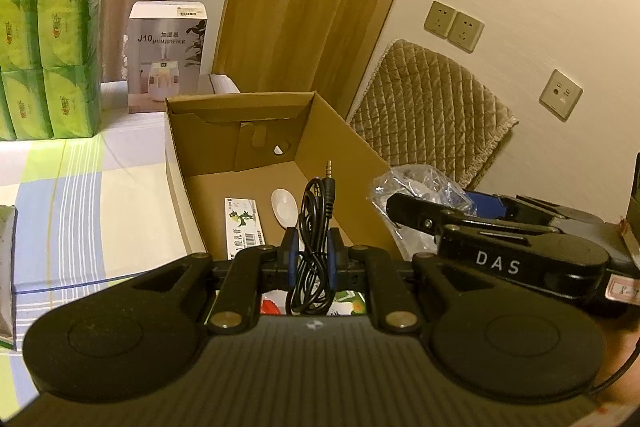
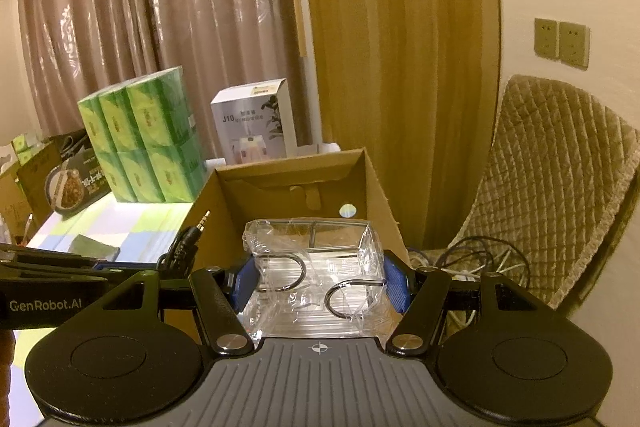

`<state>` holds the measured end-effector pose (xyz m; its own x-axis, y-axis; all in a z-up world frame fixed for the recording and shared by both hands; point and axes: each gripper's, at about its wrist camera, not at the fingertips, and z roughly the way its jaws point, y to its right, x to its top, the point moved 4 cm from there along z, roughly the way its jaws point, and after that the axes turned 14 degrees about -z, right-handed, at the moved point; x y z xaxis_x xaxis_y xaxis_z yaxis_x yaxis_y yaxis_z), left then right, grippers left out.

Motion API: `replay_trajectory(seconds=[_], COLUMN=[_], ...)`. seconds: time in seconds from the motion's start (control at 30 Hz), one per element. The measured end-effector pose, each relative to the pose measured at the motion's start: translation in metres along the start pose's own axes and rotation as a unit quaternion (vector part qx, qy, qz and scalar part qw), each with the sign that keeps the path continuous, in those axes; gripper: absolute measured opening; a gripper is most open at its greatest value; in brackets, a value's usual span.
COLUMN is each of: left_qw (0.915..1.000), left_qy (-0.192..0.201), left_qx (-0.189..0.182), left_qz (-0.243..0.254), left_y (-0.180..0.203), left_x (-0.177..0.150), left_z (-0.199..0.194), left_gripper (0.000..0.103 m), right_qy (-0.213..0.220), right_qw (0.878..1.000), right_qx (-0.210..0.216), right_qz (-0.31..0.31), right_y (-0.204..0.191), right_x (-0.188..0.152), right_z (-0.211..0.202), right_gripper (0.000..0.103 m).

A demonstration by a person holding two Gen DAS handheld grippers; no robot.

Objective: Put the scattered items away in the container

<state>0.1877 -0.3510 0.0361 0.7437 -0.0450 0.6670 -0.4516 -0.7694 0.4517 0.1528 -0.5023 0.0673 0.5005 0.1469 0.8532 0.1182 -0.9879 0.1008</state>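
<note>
1. The left tongs [image 1: 312,251] are clamped on a coiled black audio cable [image 1: 314,227], whose gold-tipped plug stands upright above the blue pads.
2. The cable hangs over the near end of the open cardboard box [image 1: 240,143], the container, which sits on the table [image 1: 80,187] covered by a checked cloth.
3. Inside the box lie a white spoon [image 1: 285,207] and a small printed packet [image 1: 244,223], side by side on the floor of the box.
4. The right tongs [image 2: 320,283] are clamped on a clear plastic-wrapped rack [image 2: 316,267] with curved metal hooks, held at the box's near edge; whether it touches the cardboard I cannot tell.
5. In the right wrist view the cable's plug shows just left of the rack.
6. Behind the box stand a green pack of tissues [image 1: 48,59] and a white humidifier carton [image 1: 166,55].
7. A quilted chair back [image 2: 560,179] stands to the right of the box, near the wall.
</note>
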Motion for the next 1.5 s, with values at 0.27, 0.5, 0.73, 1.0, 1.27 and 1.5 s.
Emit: replay_trajectory(seconds=[0.27, 0.5, 0.73, 1.0, 1.27, 1.5], left_qw=[1.0, 0.9999, 0.9997, 0.9994, 0.9991, 0.9991], left_qy=[-0.003, -0.005, -0.009, -0.012, -0.017, -0.016], left_qx=[0.004, 0.006, 0.012, 0.02, 0.026, 0.027], left_qz=[-0.004, -0.012, -0.021, -0.025, -0.029, -0.029], left_y=[-0.006, -0.011, -0.015, -0.02, -0.027, -0.027], left_x=[0.007, 0.015, 0.021, 0.027, 0.029, 0.031], left_z=[0.012, 0.022, 0.035, 0.046, 0.054, 0.056], left_gripper=[0.011, 0.011, 0.011, 0.011, 0.011, 0.011], right_qy=[-0.003, -0.009, -0.015, -0.021, -0.025, -0.027], right_qw=[1.0, 1.0, 1.0, 1.0, 1.0, 1.0], right_qx=[-0.004, -0.008, -0.007, -0.002, 0.001, 0.003], right_qz=[-0.005, -0.009, -0.011, -0.011, -0.011, -0.012], right_y=[0.007, 0.013, 0.017, 0.016, 0.014, 0.014], right_x=[0.005, 0.008, 0.011, 0.013, 0.013, 0.013], right_z=[0.012, 0.023, 0.033, 0.045, 0.053, 0.055], right_gripper=[0.061, 0.061, 0.061, 0.061, 0.061, 0.061])
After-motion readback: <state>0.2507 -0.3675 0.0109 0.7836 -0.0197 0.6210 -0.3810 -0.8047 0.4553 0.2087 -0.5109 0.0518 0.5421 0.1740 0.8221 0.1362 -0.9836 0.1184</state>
